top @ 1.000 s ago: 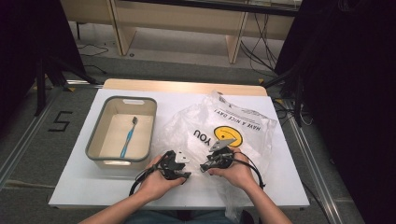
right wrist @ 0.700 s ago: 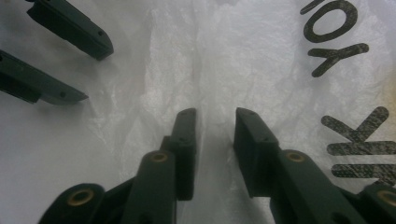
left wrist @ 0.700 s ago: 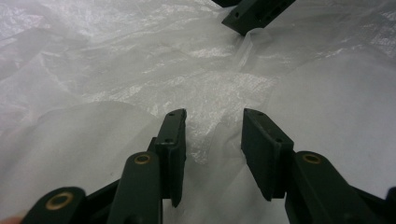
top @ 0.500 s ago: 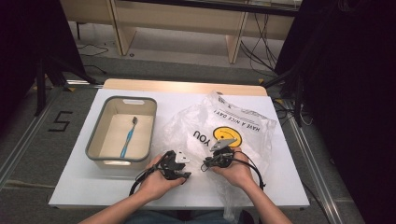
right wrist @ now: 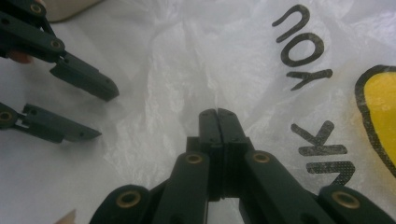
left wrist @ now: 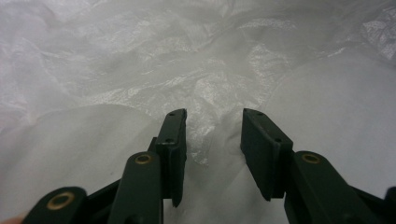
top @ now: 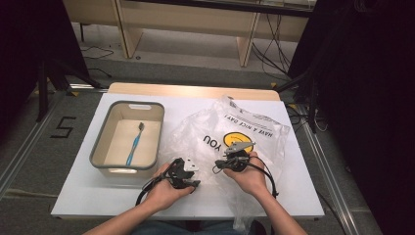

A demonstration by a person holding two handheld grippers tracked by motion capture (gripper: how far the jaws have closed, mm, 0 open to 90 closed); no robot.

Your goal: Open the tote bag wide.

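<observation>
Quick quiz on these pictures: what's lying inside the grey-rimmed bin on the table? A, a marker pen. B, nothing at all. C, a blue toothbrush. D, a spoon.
C: the high view shows a blue toothbrush lying lengthwise on the floor of the bin, bristle end pointing away from the person.

Lab recording station.
White table (top: 98, 196) sitting between floor rails (top: 19, 156); cables (top: 274, 54) trailing past wooden benches (top: 195, 19); taped "5" (top: 62, 127) marking the floor.

One bag (top: 244, 132), one bin (top: 128, 134), one toothbrush (top: 134, 144).
</observation>
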